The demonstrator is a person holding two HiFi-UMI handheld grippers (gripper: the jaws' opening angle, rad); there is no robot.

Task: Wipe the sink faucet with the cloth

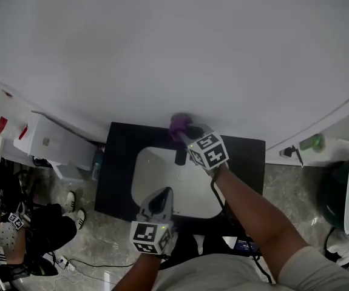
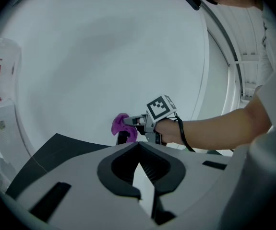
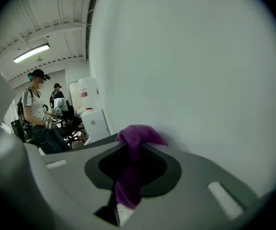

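Cloth (image 3: 127, 178) runs lengthwise along right gripper's (image 3: 134, 145) closed jaws, bunched at their tips.

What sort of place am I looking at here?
Probably a test room or workshop, not a home: a white sink in a black counter against a bare wall, a water dispenser beside.

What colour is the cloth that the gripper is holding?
Purple. The cloth shows best in the right gripper view.
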